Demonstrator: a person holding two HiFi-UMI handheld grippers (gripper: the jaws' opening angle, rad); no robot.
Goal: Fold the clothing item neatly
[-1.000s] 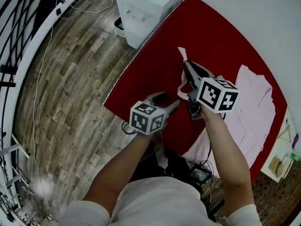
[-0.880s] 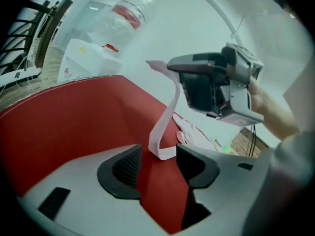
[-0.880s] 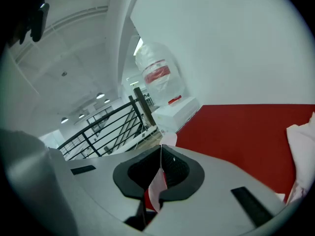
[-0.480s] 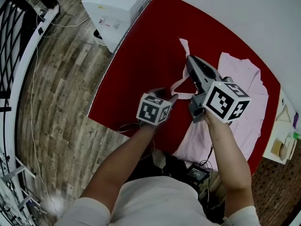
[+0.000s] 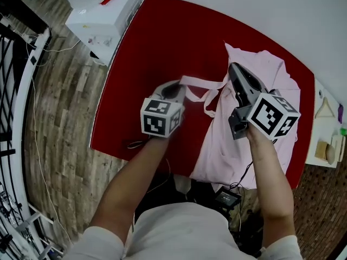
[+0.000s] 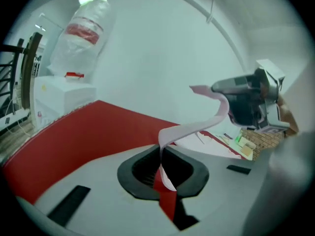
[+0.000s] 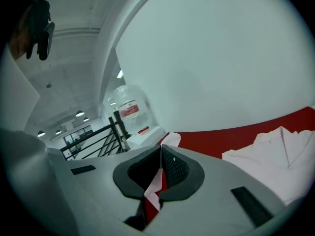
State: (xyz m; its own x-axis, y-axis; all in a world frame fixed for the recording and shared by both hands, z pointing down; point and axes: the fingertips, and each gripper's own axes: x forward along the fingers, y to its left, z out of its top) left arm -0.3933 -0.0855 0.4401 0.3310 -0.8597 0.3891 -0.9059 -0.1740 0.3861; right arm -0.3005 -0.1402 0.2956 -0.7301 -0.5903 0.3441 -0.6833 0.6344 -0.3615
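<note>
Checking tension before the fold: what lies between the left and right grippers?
Head view: a pink garment strip stretches from the left gripper to the right gripper, above the red tabletop.

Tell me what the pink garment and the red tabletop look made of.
The pink garment: thin soft cloth, matte; it creases in folds and its narrow strip twists freely. The red tabletop: smooth, matte, flat, no wrinkles; a taut cover or a coated board, can't tell which.

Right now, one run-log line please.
left gripper: shut on pink garment edge | right gripper: shut on pink garment | edge: held up between both grippers | rest of garment: on red table
</note>
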